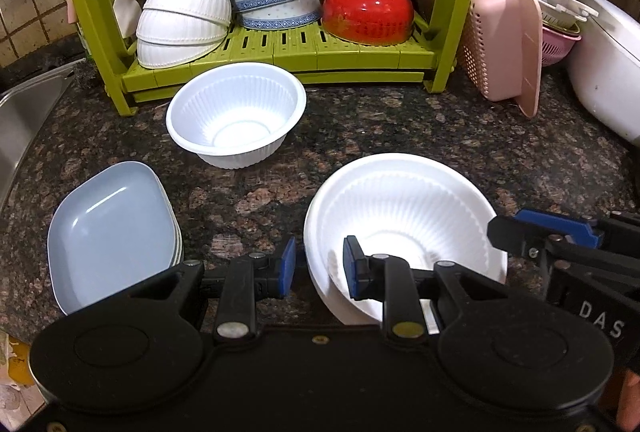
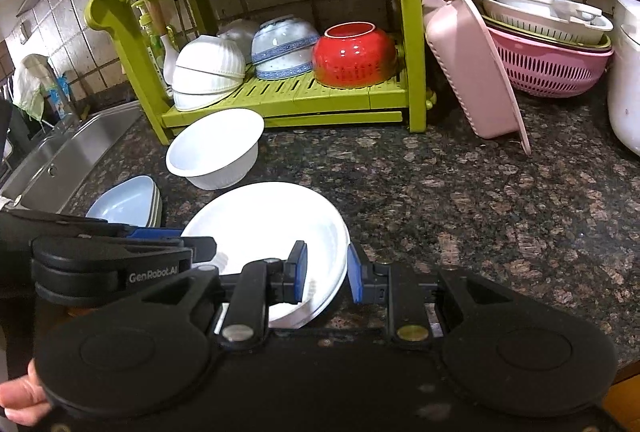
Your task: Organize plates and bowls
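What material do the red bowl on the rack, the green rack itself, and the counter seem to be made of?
Red bowl: probably glazed ceramic; it is glossy, with sharp highlights.
Green rack: plastic, by its moulded slots and uniform matte colour.
Counter: likely polished granite; speckled brown-black stone pattern, though a laminate imitation cannot be excluded.

So we've got two wrist fisheyes, both low over the surface [image 1: 360,120] and looking toward 12 o'clock at the green dish rack [image 1: 280,52]. Our left view sits close behind the left gripper [image 1: 319,266], with the white ribbed bowl [image 1: 400,208] right under the lens. The right view, behind the right gripper [image 2: 327,274], sits further out toward 3 o'clock. Both share the rack, that bowl, the blue plates [image 2: 128,204] at 9 o'clock and each other's gripper.
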A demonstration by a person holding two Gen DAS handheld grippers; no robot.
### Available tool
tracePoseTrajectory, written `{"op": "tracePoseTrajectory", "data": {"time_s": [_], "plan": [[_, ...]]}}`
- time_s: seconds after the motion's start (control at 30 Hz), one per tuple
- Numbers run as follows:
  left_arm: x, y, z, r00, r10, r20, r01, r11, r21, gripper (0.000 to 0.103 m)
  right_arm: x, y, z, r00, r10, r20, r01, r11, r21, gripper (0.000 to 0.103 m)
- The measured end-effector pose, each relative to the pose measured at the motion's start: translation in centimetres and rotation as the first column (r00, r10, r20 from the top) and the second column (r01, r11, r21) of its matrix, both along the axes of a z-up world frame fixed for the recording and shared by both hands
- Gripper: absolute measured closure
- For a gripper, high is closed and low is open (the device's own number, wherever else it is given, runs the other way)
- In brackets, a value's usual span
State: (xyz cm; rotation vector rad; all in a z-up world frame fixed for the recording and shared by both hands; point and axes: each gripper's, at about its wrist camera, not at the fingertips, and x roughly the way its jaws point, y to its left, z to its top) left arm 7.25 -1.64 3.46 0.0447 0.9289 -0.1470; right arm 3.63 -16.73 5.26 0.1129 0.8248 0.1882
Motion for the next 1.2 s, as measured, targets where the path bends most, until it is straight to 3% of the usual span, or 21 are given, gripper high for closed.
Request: {"op": "tracePoseTrajectory", "data": {"time_s": [0.33,0.57,0.7,0.97,1.2], "plan": [[0.5,0.2,-0.4,1.000,0.008,-0.010,-0.008,1.000,0.014,0.068,0.1,-0.1,0.1,1.000,-0.012,0.002,0.012,1.000,0.004,0.078],[0.5,0.2,-0.6,1.000,0.025,-0.006,-0.024,0.999,0.034,0.061,0.4,-0.3,0.0,1.000,-0.026,-0.002,0.026,1.000,-0.001,0.077],[0.4,0.2,-0.4,0.999,0.034,0.007,-0.034,0.999,0.039,0.052,0.4,-0.3,0.0,0.999,-0.032,-0.005,0.032,0.999,-0.001,0.071],[0.2,0.6,-0.2,0.998,0.055,0.032,-0.056,0.997,0.052,0.046,0.4,-0.2,0.0,0.999,-0.037,0.004,0.037,0.999,-0.012,0.054],[0.3,1.6,0.4,0.994,0.096,0.058,-0.098,0.995,0.036,0.042,0.1,-0.2,0.8,0.993,-0.084,0.086,0.086,0.996,-0.015,0.044]]}}
